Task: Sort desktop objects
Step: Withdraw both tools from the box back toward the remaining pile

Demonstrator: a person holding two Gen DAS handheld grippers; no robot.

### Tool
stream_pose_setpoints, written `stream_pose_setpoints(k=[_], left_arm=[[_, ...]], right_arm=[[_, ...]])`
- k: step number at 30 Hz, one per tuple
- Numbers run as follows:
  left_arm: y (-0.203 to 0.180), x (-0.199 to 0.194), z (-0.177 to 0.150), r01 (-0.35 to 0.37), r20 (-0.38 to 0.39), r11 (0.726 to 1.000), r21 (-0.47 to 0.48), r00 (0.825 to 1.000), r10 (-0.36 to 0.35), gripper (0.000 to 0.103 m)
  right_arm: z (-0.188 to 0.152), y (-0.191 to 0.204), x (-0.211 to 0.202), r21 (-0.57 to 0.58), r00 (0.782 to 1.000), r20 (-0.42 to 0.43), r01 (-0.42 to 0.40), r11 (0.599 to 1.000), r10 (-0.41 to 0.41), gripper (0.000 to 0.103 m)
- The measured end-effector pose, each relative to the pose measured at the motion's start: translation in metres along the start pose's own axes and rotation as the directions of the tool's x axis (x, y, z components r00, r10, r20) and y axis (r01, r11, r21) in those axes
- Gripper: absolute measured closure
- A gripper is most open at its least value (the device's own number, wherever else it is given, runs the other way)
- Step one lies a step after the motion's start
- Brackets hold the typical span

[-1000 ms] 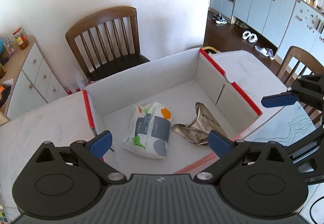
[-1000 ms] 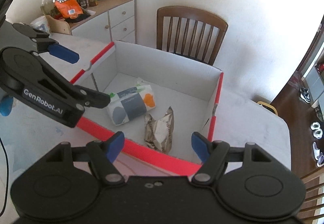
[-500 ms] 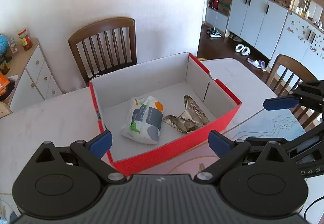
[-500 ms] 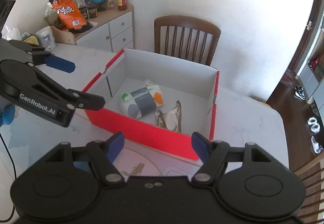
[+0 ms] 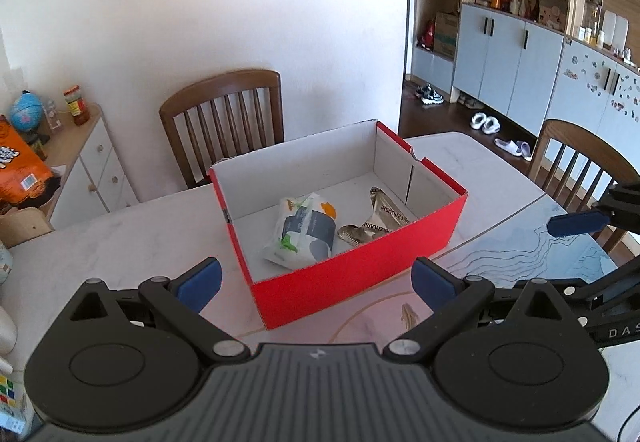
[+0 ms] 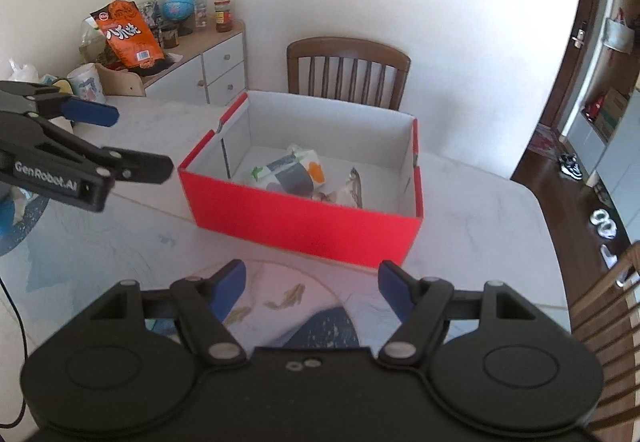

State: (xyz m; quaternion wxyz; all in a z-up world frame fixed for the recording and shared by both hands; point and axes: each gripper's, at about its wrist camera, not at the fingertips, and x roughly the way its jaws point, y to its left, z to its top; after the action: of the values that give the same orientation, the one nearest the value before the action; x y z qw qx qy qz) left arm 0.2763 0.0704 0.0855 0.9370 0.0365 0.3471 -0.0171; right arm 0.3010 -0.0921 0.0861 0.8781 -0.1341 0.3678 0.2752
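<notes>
Both grippers hung above the marble table (image 5: 120,234), near the red box (image 5: 360,274) but apart from it. Left gripper (image 5: 316,282) gaped wide, holding nothing; right gripper (image 6: 312,280) was equally spread and empty. Inside the box a white wipes pack (image 5: 304,230) lay just beside a crumpled silver pouch (image 5: 376,222).

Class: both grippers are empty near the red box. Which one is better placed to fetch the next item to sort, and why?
Probably the left gripper: open, on the side of the table nearest the cabinet clutter, such as the orange snack bag. The right gripper, also open, faces the red box.
</notes>
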Motion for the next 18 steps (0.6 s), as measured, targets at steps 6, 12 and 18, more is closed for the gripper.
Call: stream_pose_setpoints(k=[6,12,18], left_arm=[[-0.004,-0.015,-0.023,-0.019,0.044,1.0,-0.004,0.999,0.02,0.001],[-0.006,-0.026,-0.047,-0.051,0.075,0.999,0.003,0.996,0.051,0.001],[0.002,-0.029,-0.072,-0.057,0.073,0.997,-0.045,0.996,0.06,0.001]], right_arm=[[-0.024,0.004,-0.011,0.036,0.999,0.015,0.04,0.999,-0.041,0.029],[-0.052,0.007,-0.016,0.076,0.997,0.018,0.069,0.995,-0.071,0.029],[-0.072,0.014,-0.014,0.072,0.994,0.018,0.108,0.992,-0.11,0.03]])
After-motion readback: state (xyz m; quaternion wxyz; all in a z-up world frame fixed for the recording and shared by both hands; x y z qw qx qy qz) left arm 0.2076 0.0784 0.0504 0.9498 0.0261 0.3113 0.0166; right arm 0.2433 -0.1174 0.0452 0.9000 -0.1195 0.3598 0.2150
